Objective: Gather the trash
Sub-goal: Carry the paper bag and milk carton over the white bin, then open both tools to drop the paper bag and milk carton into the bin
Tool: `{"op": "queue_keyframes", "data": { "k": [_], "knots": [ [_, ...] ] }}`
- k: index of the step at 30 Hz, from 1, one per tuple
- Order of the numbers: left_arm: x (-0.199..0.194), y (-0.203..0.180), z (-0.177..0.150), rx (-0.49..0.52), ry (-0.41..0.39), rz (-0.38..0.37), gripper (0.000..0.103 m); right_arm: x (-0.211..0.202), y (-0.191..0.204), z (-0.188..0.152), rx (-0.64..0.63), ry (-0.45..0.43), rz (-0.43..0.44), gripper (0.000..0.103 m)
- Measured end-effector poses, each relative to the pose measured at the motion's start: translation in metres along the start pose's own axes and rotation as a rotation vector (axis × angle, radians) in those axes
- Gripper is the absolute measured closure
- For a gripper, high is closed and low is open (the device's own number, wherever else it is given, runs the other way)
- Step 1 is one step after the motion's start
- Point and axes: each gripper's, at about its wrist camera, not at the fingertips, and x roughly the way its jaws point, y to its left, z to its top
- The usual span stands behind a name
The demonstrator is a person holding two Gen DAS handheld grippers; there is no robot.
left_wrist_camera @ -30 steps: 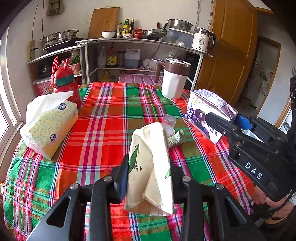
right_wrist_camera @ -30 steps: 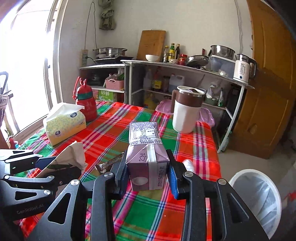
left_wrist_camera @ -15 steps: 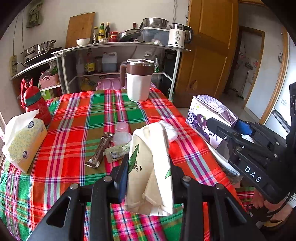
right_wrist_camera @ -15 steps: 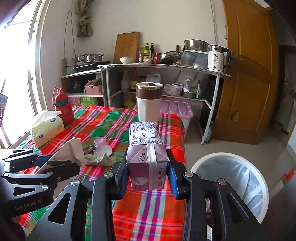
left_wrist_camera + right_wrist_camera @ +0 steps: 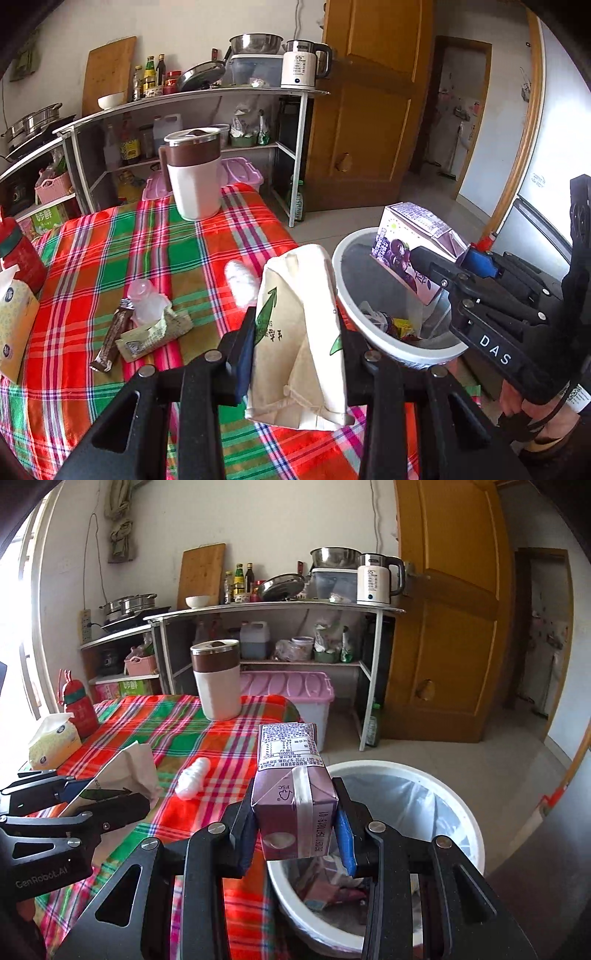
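Note:
My left gripper (image 5: 297, 354) is shut on a crumpled cream paper bag (image 5: 299, 332) with green print, held over the table's right edge beside the bin. My right gripper (image 5: 293, 830) is shut on a purple drink carton (image 5: 291, 794), which hangs above the near rim of the white trash bin (image 5: 465, 805). In the left wrist view the same carton (image 5: 410, 247) shows over the bin (image 5: 345, 295), with wrappers lying inside. Left on the plaid cloth are a brown wrapper (image 5: 110, 339), a green-yellow packet (image 5: 155, 336), a clear plastic cup (image 5: 146, 302) and a white crumpled piece (image 5: 240, 280).
On the table (image 5: 110, 251) stand a white-and-brown jug (image 5: 194, 177), a red bottle (image 5: 18, 258) and a tissue pack (image 5: 14, 325). Behind it are kitchen shelves (image 5: 295, 607), a pink storage box (image 5: 295, 694) and a wooden door (image 5: 443, 627). A person's hand (image 5: 532, 410) holds the right gripper.
Both grippers have swung to the right, from over the table to the bin at its right side. The carton now hangs over the bin's rim. Both grips are unchanged.

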Motion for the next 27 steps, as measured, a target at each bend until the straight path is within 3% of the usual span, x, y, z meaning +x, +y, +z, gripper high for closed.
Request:
{"op": "queue_keyframes", "data": {
  "k": [11,16,20,27],
  "knots": [
    [0.041,-0.051,0.015,0.063,0.053,-0.092,0.066,0.006,-0.061,-0.012,0.097,0.078,-0.047,0.066],
    [0.058,-0.068,0.016,0.091,0.085,-0.102,0.065,0.02,-0.075,-0.021,0.113,0.134,-0.074,0.066],
    [0.066,-0.082,0.014,0.146,0.078,-0.05,0.065,0.03,-0.085,-0.027,0.121,0.169,-0.095,0.066],
    [0.077,-0.09,0.015,0.147,0.1,-0.069,0.064,0.043,-0.1,-0.036,0.134,0.213,-0.123,0.066]
  ]
}}
